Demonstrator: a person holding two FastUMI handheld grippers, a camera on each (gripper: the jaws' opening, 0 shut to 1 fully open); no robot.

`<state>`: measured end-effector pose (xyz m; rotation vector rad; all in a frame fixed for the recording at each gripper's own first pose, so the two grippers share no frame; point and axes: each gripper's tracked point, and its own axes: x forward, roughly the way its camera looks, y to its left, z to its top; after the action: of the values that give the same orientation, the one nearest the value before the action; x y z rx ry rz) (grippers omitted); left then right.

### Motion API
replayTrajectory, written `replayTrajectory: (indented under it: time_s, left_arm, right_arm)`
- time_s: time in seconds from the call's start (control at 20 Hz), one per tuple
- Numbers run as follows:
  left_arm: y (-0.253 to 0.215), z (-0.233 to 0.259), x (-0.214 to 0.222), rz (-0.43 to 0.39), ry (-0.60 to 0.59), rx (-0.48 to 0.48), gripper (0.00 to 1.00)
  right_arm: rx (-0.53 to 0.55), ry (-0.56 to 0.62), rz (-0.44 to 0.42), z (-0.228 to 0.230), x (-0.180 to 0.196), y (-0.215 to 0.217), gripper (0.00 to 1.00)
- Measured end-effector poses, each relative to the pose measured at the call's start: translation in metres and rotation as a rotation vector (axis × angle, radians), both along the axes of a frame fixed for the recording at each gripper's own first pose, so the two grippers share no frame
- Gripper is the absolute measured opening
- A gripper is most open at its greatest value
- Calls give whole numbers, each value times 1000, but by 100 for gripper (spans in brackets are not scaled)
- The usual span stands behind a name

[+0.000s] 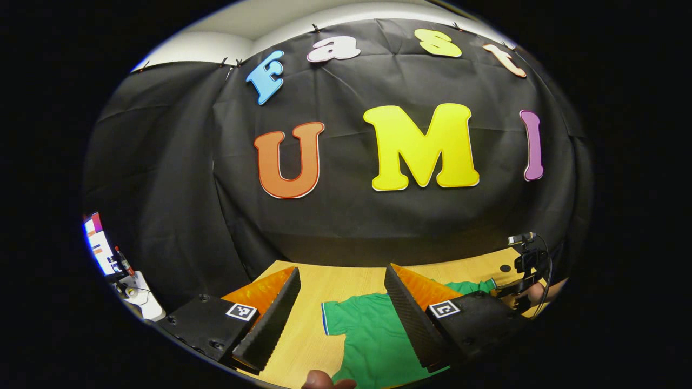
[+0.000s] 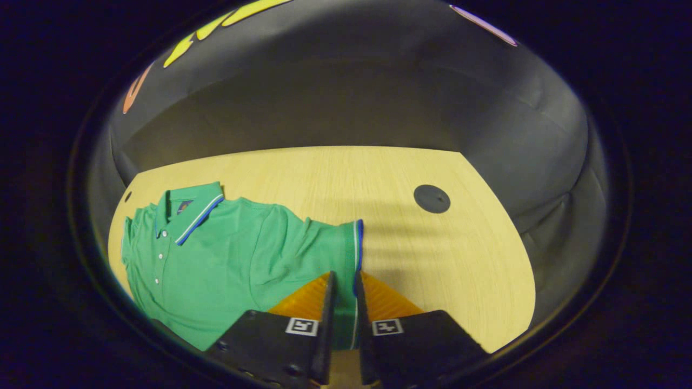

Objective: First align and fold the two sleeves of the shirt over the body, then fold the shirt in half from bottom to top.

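Right tool [image 2: 343, 302] pinches shirt [image 2: 227, 259] sleeve hem; left tool [image 1: 338, 302] open

Bare table [image 2: 421, 259] right of shirt [image 2: 227, 259]

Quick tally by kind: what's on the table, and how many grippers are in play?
Shirts: 1, the green polo shirt
Grippers: 2, the left gripper and the right gripper
Round black table caps: 1
Total: 4
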<state>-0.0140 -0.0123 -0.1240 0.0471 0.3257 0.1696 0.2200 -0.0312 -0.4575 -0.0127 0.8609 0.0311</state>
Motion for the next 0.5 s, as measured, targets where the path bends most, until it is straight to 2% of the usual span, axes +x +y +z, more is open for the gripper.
replayTrajectory:
  time_s: [0.05, 0.15, 0.5]
  left_arm:
    - [2, -1, 0, 1, -1, 0, 99]
    - [5, -1, -1, 9, 0, -4, 100]
    - [21, -8, -6, 37, 3, -40, 99]
  right_arm:
    - [4, -3, 9, 0, -1, 3, 18]
    - [-7, -5, 6, 4, 0, 2, 0]
    - [24, -71, -18, 40, 11, 2, 0]
